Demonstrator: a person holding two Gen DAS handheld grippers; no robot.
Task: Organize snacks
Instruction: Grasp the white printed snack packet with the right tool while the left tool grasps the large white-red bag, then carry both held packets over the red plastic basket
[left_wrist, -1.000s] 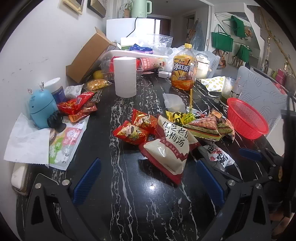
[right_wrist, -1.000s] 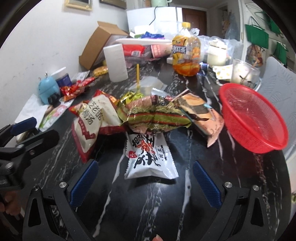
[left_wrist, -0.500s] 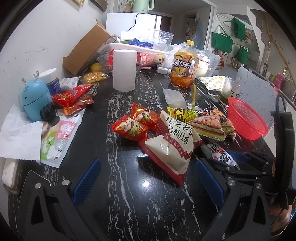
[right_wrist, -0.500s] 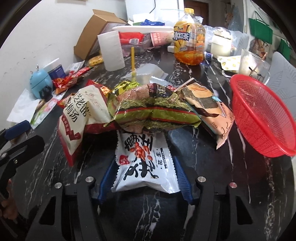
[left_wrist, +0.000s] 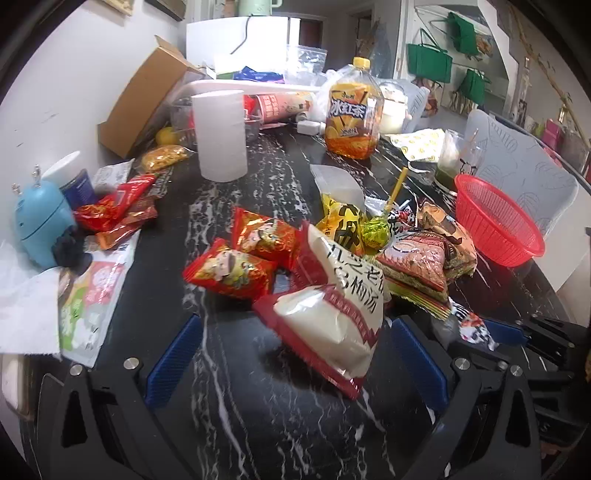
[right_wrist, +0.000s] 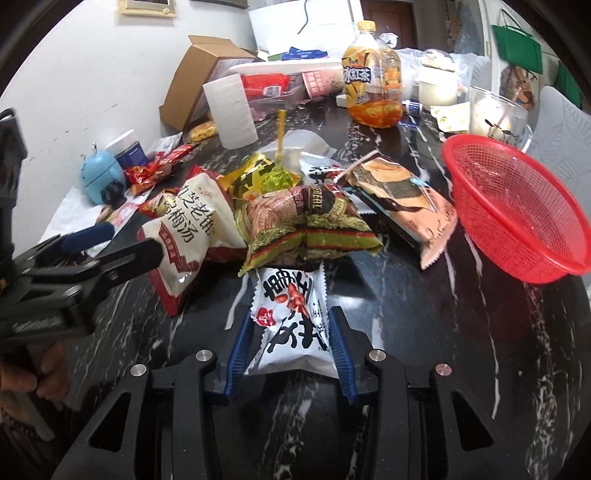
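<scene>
- Biggest thing here is the black marble table (right_wrist: 461, 369), white veins all over it, and it's cluttered from the near edge to the wall.
- Red mesh basket (right_wrist: 517, 214) sits on the right side of the table, nothing in it, well apart from the right gripper.
- Tall bottle of iced tea (right_wrist: 373, 85) stands at the back, with a white paper roll (right_wrist: 231, 110) upright to its left and an open cardboard box (left_wrist: 140, 96) leaning by the wall.
- Snack pile in the middle: a big white and red pouch (left_wrist: 332, 310) lies nearest the left gripper, and a green and red striped bag (right_wrist: 306, 229) is slumped on the heap beside it.
- A tan wafer pack (right_wrist: 402, 199) lies between the striped bag and the basket.
- Two small red packets (left_wrist: 251, 254) lie just left of the white pouch.
- Right gripper (right_wrist: 291, 347): its jaws have just been closing and the blue pads now pinch both sides of a white peanut packet (right_wrist: 291, 317), which puckers between them. Packet's far end is tucked under the striped bag.
- Left gripper (left_wrist: 295, 362): jaws spread wide, nothing gripped. The corner of the white pouch sits between the blue pads without touching them.
- Little blue round gadget (left_wrist: 40, 221) stands at the far left edge.
</scene>
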